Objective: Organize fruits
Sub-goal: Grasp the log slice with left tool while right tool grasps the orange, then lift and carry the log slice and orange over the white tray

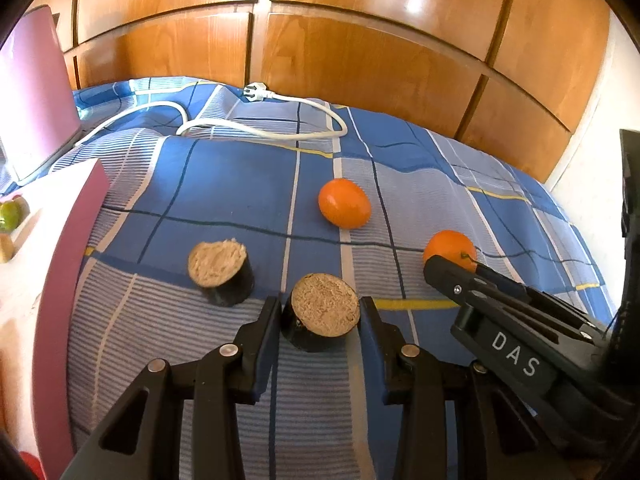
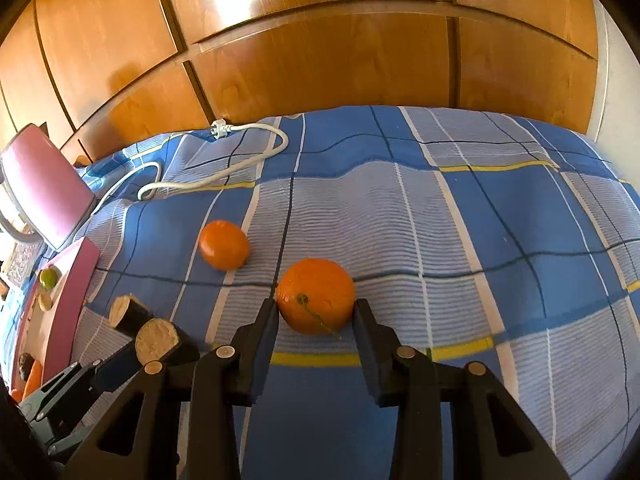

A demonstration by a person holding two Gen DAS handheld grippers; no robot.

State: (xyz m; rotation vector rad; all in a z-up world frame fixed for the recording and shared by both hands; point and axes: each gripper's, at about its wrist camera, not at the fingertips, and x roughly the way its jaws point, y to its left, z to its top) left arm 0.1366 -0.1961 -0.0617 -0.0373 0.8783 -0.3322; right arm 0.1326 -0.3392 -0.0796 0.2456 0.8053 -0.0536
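My left gripper is closed around a dark-skinned cut fruit piece with a pale cut face, resting on the blue checked bedspread. A second such piece lies just left of it. My right gripper is closed around a stemmed orange on the bedspread; this orange also shows in the left wrist view. A smooth orange fruit lies farther back, and it also shows in the right wrist view.
A pink-rimmed tray at the left edge holds a green fruit. A white power cable with a plug lies across the far bedspread. A pink box stands at the far left. Wooden wardrobe doors rise behind the bed.
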